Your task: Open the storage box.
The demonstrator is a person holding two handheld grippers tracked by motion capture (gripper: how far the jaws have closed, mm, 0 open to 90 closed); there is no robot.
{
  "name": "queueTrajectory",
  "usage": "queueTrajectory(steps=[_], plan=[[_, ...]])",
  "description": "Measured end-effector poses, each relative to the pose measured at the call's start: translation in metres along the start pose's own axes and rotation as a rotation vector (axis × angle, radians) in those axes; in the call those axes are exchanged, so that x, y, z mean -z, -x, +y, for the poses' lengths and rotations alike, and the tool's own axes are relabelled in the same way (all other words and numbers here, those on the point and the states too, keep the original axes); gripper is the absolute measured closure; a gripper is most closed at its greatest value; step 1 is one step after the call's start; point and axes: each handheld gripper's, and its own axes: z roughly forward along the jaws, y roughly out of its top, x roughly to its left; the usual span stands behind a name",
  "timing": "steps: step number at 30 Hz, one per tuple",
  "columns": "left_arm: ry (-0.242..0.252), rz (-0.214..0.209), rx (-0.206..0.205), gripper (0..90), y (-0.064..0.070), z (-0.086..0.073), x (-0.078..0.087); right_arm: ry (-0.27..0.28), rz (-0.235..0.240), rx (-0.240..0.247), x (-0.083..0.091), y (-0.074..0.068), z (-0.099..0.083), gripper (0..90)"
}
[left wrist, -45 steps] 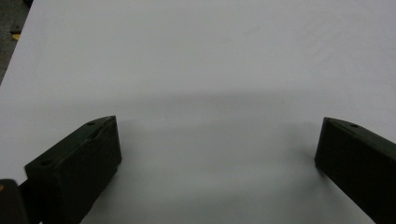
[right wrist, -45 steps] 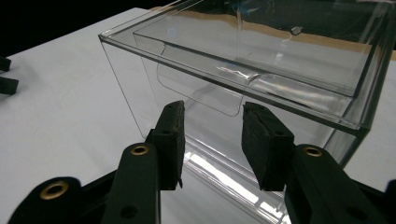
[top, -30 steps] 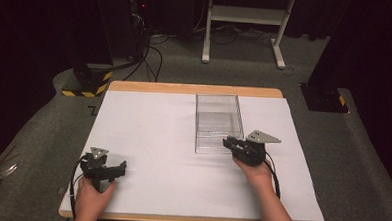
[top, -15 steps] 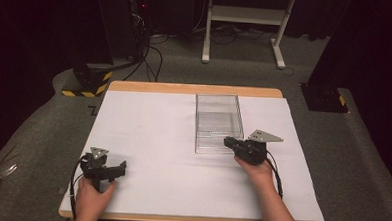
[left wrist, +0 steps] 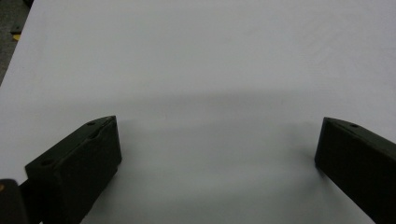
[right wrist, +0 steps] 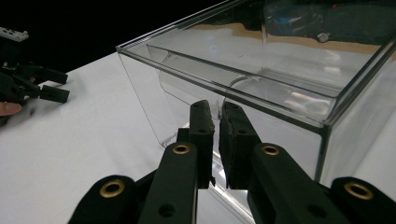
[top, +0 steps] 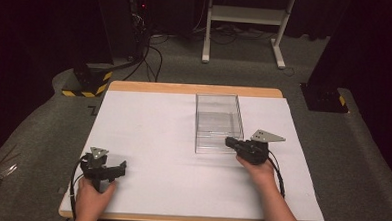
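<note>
A clear plastic box point(top: 218, 122) stands open-topped and empty on the white table top point(top: 153, 133), right of centre. My right gripper point(top: 228, 141) lies at the box's near right corner and points left along its near wall. In the right gripper view the box point(right wrist: 261, 60) rises just past my right gripper point(right wrist: 216, 116). Its jaws are shut, a hair apart, with nothing between them and their tips at the wall. My left gripper point(top: 120, 168) rests near the front left edge. Its jaws point(left wrist: 217, 149) stand wide open over bare white surface. It also shows far off as the left gripper point(right wrist: 46, 86).
The wooden table edge point(top: 195, 89) borders the back. Beyond it lie grey carpet, a white stand's legs point(top: 243, 15) and cables point(top: 146, 58). A black and yellow base point(top: 87, 81) sits off the back left corner.
</note>
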Motion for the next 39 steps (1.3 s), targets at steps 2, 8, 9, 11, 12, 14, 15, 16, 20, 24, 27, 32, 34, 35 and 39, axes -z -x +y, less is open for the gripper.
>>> queueTrajectory(steps=[2, 8, 9, 11, 12, 14, 15, 16, 20, 24, 27, 32, 34, 35, 39], plan=[[0.0, 0.0, 0.0, 0.6, 0.0, 0.0, 0.0, -0.001, 0.0, 0.006, 0.001, -0.001, 0.0, 84.5], [0.0, 0.0, 0.0, 0.6, 0.0, 0.0, 0.0, 0.002, 0.003, 0.014, 0.004, -0.002, -0.002, 85.5], [0.0, 0.0, 0.0, 0.6, 0.0, 0.0, 0.0, 0.003, 0.004, 0.013, 0.006, -0.003, -0.003, 85.7], [0.0, 0.0, 0.0, 0.6, 0.0, 0.0, 0.0, 0.005, 0.005, 0.017, 0.007, -0.004, -0.004, 85.8], [0.0, 0.0, 0.0, 0.6, 0.0, 0.0, 0.0, 0.004, 0.007, 0.018, 0.008, -0.005, -0.004, 85.8], [0.0, 0.0, 0.0, 0.6, 0.0, 0.0, 0.0, 0.005, 0.009, 0.019, 0.009, -0.005, -0.005, 85.9], [0.0, 0.0, 0.0, 0.6, 0.0, 0.0, 0.0, 0.007, 0.012, 0.022, 0.011, -0.007, -0.006, 86.0], [0.0, 0.0, 0.0, 0.6, 0.0, 0.0, 0.0, 0.008, 0.015, 0.022, 0.012, -0.007, -0.007, 86.0], [0.0, 0.0, 0.0, 0.6, 0.0, 0.0, 0.0, 0.007, 0.017, 0.024, 0.015, -0.01, -0.008, 86.2], [0.0, 0.0, 0.0, 0.6, 0.0, 0.0, 0.0, 0.022, 0.019, 0.01, 0.022, -0.013, -0.012, 90.0], [0.0, 0.0, 0.0, 0.6, 0.0, 0.0, 0.0, 0.03, 0.025, 0.006, 0.029, -0.015, -0.012, 90.0], [0.0, 0.0, 0.0, 0.6, 0.0, 0.0, 0.0, -0.003, 0.008, 0.027, 0.029, -0.017, -0.011, 75.7], [-0.001, 0.0, 0.0, 0.6, 0.0, 0.0, 0.0, -0.014, 0.006, 0.021, 0.025, -0.017, -0.009, 73.7], [-0.001, 0.0, 0.0, 0.6, 0.0, 0.0, 0.0, -0.018, 0.011, 0.02, 0.023, -0.016, -0.008, 73.6], [-0.001, 0.0, 0.0, 0.6, 0.0, 0.0, 0.0, -0.034, 0.021, 0.034, 0.013, -0.017, -0.005, 73.7]])
